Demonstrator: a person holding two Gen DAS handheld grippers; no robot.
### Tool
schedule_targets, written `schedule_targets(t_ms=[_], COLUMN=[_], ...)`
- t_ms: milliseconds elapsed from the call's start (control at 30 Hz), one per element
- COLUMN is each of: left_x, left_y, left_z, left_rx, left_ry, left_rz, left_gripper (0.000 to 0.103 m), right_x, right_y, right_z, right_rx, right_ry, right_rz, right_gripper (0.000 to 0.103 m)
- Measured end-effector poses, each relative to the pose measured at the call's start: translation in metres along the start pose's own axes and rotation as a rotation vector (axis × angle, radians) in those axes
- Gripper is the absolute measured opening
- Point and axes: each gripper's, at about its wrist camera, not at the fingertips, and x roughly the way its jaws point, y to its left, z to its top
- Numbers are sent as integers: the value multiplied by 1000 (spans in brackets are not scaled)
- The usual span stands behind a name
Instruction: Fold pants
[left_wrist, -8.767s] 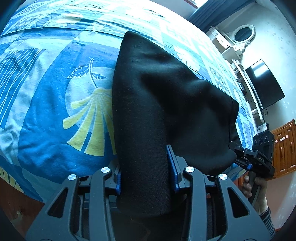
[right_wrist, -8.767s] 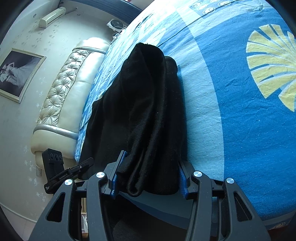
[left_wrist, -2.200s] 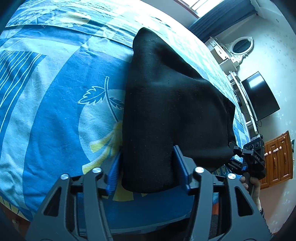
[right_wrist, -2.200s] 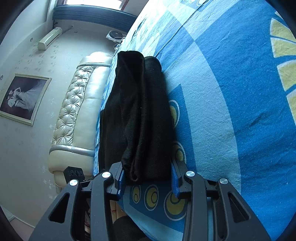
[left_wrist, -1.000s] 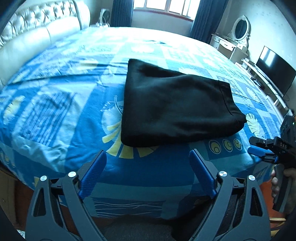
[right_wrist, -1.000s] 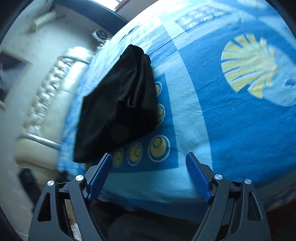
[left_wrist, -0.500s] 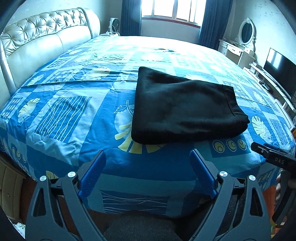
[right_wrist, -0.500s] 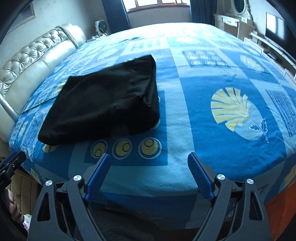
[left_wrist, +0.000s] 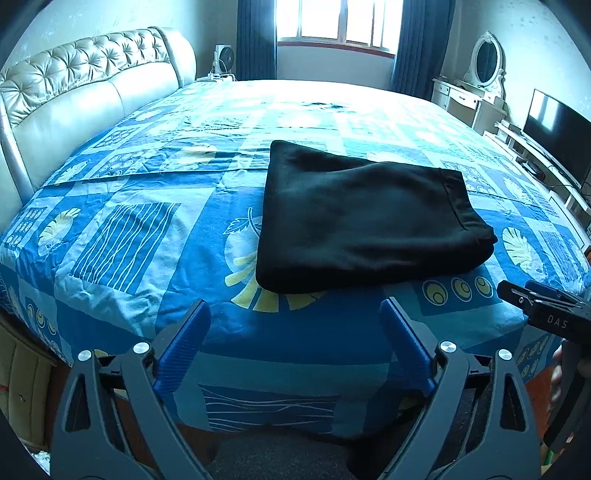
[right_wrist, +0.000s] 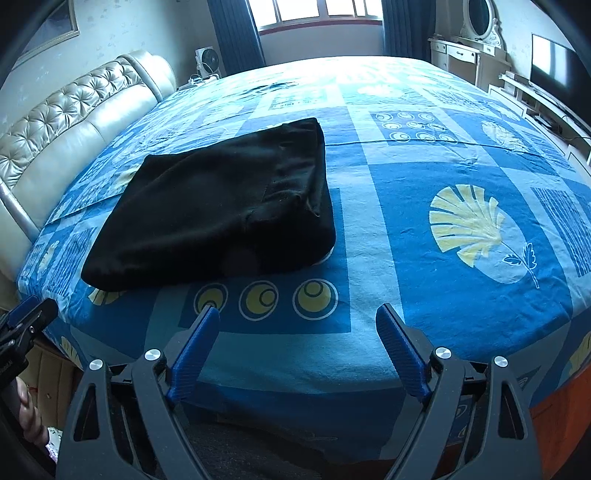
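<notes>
I see the black pants (left_wrist: 365, 218) folded into a flat rectangle on the blue patterned bedspread (left_wrist: 122, 236), near the bed's front edge; their long axis runs across the bed, waistband end toward the television (left_wrist: 554, 129) side, the other end toward the padded headboard (left_wrist: 74, 92); my left gripper (left_wrist: 293, 345) has its jaws spread wide, empty, short of the cloth; my right gripper (right_wrist: 297, 349) likewise gapes over bare bedspread, touching nothing
</notes>
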Motion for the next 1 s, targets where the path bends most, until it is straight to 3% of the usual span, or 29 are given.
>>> schedule_targets(t_ms=[1000], left_x=[2], left_y=[-4], left_z=[1], left_rx=[16], left_ry=[3], left_rz=[29], left_gripper=[97], right_x=[6], right_y=[3], right_z=[-5], right_rx=[-6], right_ry=[22], right_rz=[0], right_gripper=[86])
